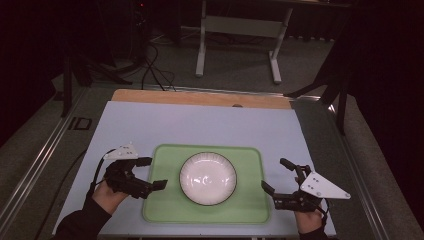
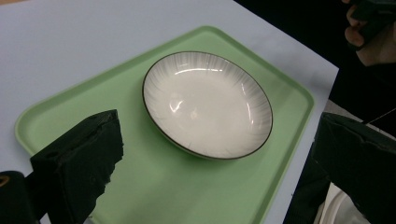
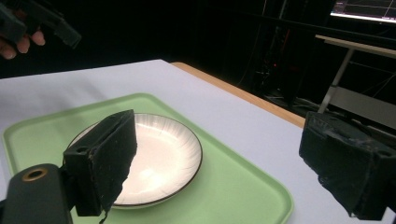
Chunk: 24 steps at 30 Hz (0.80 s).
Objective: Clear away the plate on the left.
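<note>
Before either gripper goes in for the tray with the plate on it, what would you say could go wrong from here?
1. The white plate sits loose on the green tray; an uneven lift could let it slide off.
2. The tray's near edge lies close to the table edge, so a nudge might push it over.
3. The left gripper and right gripper, both open, may slip on the thin rim.

The plate (image 1: 208, 178) sits in the middle of the tray (image 1: 250, 207), which lies on the table (image 1: 200, 125) near its front edge. The left gripper (image 1: 155, 173) flanks the tray's left side, the right gripper (image 1: 275, 175) its right.
</note>
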{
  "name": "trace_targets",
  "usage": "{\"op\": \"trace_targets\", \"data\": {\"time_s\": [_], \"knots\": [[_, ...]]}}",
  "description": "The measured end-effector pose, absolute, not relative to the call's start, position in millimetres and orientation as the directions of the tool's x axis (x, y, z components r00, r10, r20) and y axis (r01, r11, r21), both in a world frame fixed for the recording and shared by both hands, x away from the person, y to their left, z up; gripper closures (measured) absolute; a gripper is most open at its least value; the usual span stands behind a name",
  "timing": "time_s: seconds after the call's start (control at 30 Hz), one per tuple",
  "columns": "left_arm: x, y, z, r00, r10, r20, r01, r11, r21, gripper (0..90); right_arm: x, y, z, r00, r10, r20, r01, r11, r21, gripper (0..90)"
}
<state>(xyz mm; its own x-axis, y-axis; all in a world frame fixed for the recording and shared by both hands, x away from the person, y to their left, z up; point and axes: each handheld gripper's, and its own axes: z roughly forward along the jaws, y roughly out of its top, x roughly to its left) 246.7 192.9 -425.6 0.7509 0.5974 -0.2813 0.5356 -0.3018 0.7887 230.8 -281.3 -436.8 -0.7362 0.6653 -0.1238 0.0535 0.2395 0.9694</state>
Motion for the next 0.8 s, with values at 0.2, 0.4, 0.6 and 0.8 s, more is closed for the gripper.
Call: {"op": "trace_targets", "data": {"time_s": [0.2,0.4,0.6,0.8], "knots": [[238,198,-440,0.744,0.598,-0.297,0.541,-0.280,0.793,2.2,231,-281,-437,-0.737,0.665,-0.122,0.058,0.241,0.969,11.0],[234,199,-448,0.744,0.607,-0.280,0.531,-0.282,0.799,2.3,231,-281,-438,-0.737,0.665,-0.121,0.060,0.242,0.968,11.0],[230,195,-455,0.754,0.607,-0.249,0.503,-0.290,0.814,2.3,230,-281,-439,-0.738,0.665,-0.116,0.067,0.243,0.968,11.0],[228,193,-459,0.748,0.631,-0.208,0.482,-0.299,0.824,2.4,230,-282,-441,-0.739,0.666,-0.102,0.079,0.236,0.969,10.9]]}}
